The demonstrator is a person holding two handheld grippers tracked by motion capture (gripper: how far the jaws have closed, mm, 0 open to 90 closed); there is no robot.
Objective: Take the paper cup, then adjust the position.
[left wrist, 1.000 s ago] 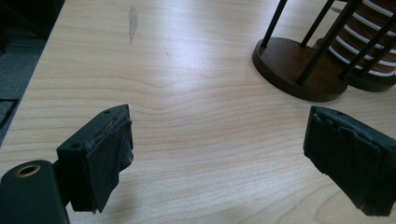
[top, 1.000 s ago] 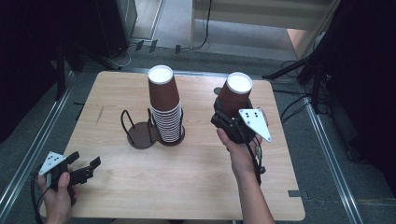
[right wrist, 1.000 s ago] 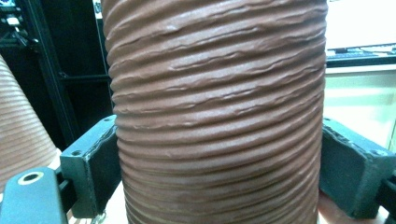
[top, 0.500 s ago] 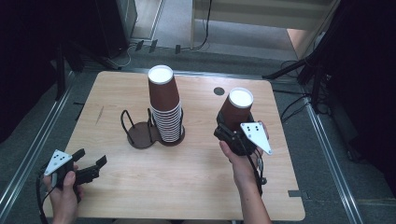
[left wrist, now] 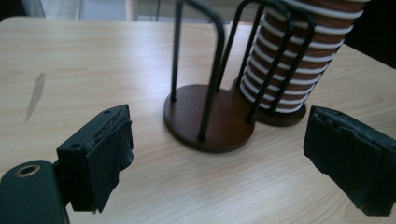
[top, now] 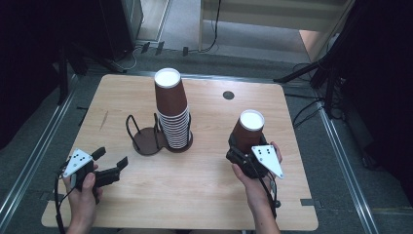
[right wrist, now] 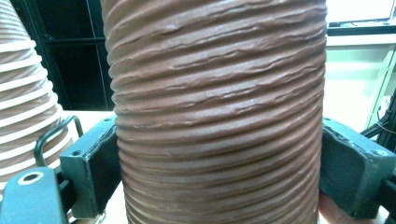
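My right fingers (top: 242,146) pinch the cup (top: 247,129) low on its ribbed wall, upside down over the counter's (top: 195,195) right side — light, crushable paper, so squeeze gently near the stiffer rim — while my left fingers (top: 111,165) stay spread, empty.

Brown ribbed paper cup (top: 247,130), upside down, white bottom facing up, upright, clamped low on its sides between the jaws of the right gripper (top: 242,152) over the right half of the table, well apart from the stack. Seen close in the right gripper view (right wrist: 219,112): wavy horizontal ridges, pads pressing both flanks. Whether resting on the wood or lifted, cannot tell.
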